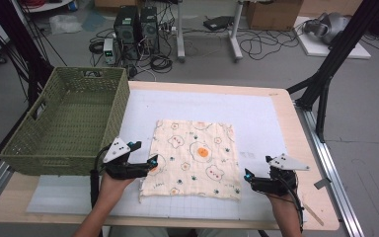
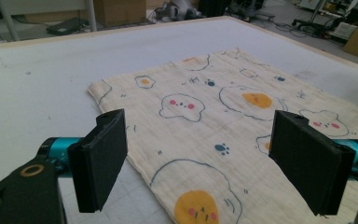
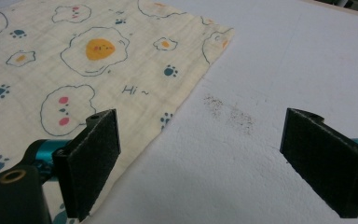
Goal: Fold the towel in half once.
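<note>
White matting covers the wooden table; the egg-print cloth lies flat at its middle, between the left gripper and right gripper, both wide open and empty. Far left stands a green wicker basket; computers and cables clutter the grey floor beyond.

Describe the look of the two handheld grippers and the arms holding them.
Both the left gripper and the right gripper have black bodies, teal metal fittings behind two flat black rectangular jaws, and a grey three-cornered plate on top. A black cable trails from each along the forearm. The forearms are bare, with no sleeves in view.
</note>
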`<state>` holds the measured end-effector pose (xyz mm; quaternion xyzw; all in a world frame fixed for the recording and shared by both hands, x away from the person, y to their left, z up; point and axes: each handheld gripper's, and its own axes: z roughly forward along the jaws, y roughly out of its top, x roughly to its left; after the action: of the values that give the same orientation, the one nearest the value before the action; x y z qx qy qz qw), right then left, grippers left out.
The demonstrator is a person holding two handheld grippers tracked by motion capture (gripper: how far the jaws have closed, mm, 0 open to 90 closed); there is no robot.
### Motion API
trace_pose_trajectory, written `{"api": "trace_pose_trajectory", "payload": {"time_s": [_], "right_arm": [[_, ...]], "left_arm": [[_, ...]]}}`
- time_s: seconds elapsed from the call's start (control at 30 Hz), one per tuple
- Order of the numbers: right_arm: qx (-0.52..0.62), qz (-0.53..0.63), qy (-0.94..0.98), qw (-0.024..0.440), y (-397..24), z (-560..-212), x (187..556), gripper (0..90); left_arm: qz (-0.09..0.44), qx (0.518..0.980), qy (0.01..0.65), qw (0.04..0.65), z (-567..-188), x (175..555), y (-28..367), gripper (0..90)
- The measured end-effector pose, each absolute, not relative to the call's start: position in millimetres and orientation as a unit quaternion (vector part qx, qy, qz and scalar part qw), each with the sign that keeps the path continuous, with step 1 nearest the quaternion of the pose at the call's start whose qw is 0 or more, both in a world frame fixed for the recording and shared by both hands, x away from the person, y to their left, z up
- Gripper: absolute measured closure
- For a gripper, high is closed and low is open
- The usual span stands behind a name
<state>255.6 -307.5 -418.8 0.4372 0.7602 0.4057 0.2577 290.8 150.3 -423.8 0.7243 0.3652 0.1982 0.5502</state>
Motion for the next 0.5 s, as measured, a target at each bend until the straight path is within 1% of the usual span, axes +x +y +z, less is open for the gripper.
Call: {"api": "trace_pose_trajectory", "payload": {"time_s": [0.23,0.37,0.5], "right_arm": [[0.439,0.406,0.761,0.251,-307.9,-420.3,258.4,11.3],[0.441,0.406,0.760,0.250,-308.7,-420.8,258.1,11.3],[0.440,0.408,0.759,0.253,-308.6,-419.4,255.6,11.3]], "left_arm": [[0.193,0.726,0.377,0.541,-426.7,297.7,149.3,19.0],[0.181,0.730,0.383,0.536,-428.4,300.7,150.2,19.0],[0.168,0.722,0.393,0.545,-428.7,303.7,150.9,19.0]]}}
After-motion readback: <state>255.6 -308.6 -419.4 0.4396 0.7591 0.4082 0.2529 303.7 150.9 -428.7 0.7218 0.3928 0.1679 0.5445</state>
